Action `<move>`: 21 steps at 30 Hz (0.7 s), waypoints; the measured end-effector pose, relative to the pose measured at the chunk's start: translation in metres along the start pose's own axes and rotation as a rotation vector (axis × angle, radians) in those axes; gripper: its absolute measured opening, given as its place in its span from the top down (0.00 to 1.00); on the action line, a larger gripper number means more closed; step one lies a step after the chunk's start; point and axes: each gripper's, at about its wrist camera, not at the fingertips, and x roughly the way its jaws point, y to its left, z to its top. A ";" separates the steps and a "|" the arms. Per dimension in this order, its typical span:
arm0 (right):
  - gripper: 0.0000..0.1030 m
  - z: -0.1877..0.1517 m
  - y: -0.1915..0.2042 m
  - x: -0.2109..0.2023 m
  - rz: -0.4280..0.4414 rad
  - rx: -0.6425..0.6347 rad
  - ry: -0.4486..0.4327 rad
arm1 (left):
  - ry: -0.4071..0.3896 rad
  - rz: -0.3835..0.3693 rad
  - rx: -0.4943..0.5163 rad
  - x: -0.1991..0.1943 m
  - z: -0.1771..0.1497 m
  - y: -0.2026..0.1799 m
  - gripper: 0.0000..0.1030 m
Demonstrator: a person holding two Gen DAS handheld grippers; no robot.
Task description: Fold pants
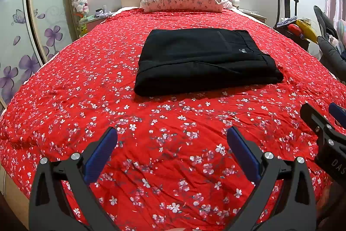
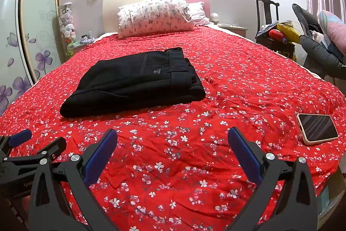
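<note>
From the left wrist view, the left gripper (image 1: 172,144) hangs spread wide and empty over the red floral bedspread (image 1: 64,88); the black pants (image 1: 205,60) lie well ahead at mid-bed as a compact folded rectangle, waistband to the right; the right gripper (image 1: 324,116) shows at the right edge, apparently parted too. From the right wrist view, the right gripper (image 2: 173,144) is likewise spread and holding nothing; the pants (image 2: 134,83) sit ahead and left, short of the pillow (image 2: 154,16); a phone (image 2: 316,128) rests near the bed's right edge. The fold looks finished; a needless regrasp could drag a layer and undo it, and a careless sweep might knock the phone off.
</note>
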 end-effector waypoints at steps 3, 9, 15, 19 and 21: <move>0.01 0.000 0.000 0.000 0.000 0.000 0.000 | 0.000 0.000 0.000 0.000 0.000 0.001 0.02; 0.01 0.000 0.000 0.000 0.001 0.000 0.001 | 0.000 0.000 0.000 0.000 0.000 0.000 0.02; 0.01 0.000 -0.001 0.002 0.000 -0.001 0.004 | -0.003 0.001 -0.007 -0.001 -0.001 0.003 0.02; 0.01 -0.001 -0.001 0.001 0.000 -0.001 0.004 | 0.003 -0.003 -0.008 0.000 -0.001 0.005 0.02; 0.01 0.000 -0.001 0.002 0.000 -0.001 0.004 | 0.006 -0.004 -0.007 0.001 0.000 0.006 0.02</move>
